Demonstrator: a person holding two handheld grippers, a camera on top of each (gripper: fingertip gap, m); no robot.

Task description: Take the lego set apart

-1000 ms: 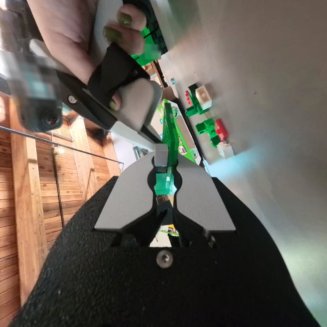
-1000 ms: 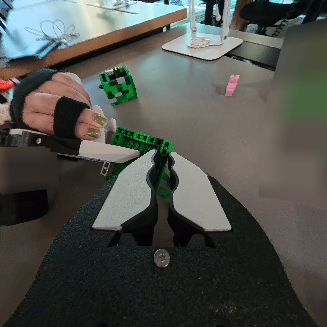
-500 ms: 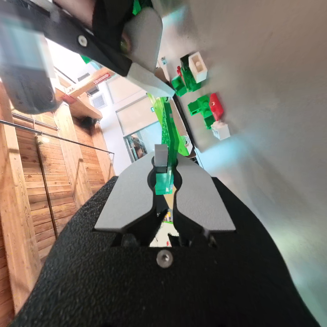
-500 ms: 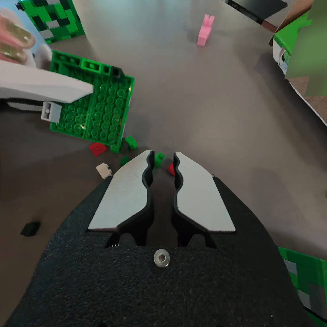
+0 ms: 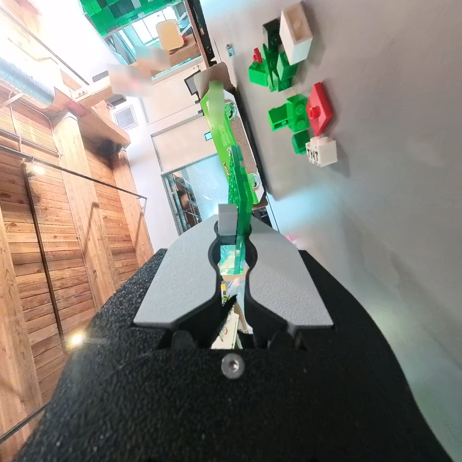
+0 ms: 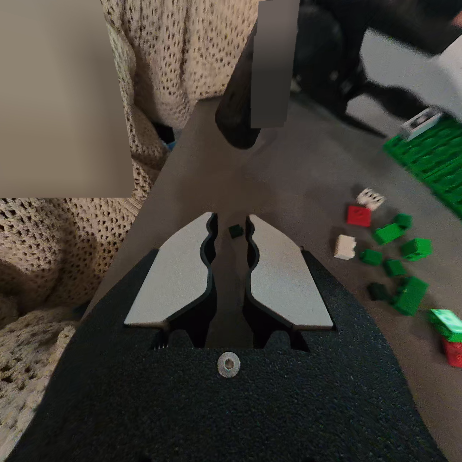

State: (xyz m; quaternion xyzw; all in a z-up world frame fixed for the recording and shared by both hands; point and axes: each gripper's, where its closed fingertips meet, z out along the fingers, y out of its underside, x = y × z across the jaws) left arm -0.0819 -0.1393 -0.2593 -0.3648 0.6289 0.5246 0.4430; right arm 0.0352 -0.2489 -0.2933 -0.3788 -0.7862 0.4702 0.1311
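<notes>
My left gripper (image 5: pixel 233 226) is shut on the edge of a green lego plate (image 5: pixel 240 190), held on edge above the table, with a grey brick (image 5: pixel 227 222) stuck on its left face. The same plate (image 6: pixel 430 155) with the grey brick (image 6: pixel 420 123) shows blurred at the upper right of the right wrist view. My right gripper (image 6: pixel 231 220) is open and empty, low over the grey table. A small dark green piece (image 6: pixel 235 230) lies on the table between its fingertips.
Loose green, red and white bricks lie on the table (image 5: pixel 400 200): a white brick (image 5: pixel 296 37), a red tile (image 5: pixel 318 110), a printed white brick (image 5: pixel 321 151). The same scatter (image 6: pixel 390 252) lies right of my right gripper. A person's knitted sleeve (image 6: pixel 62 250) is at the table edge on the left. The grippers' ends are close to 15 cm from one another.
My right gripper has let go of the plate, opened, and swung away towards the table's near edge over the dark piece. My left gripper still holds the plate and has shifted closer to the loose bricks.
</notes>
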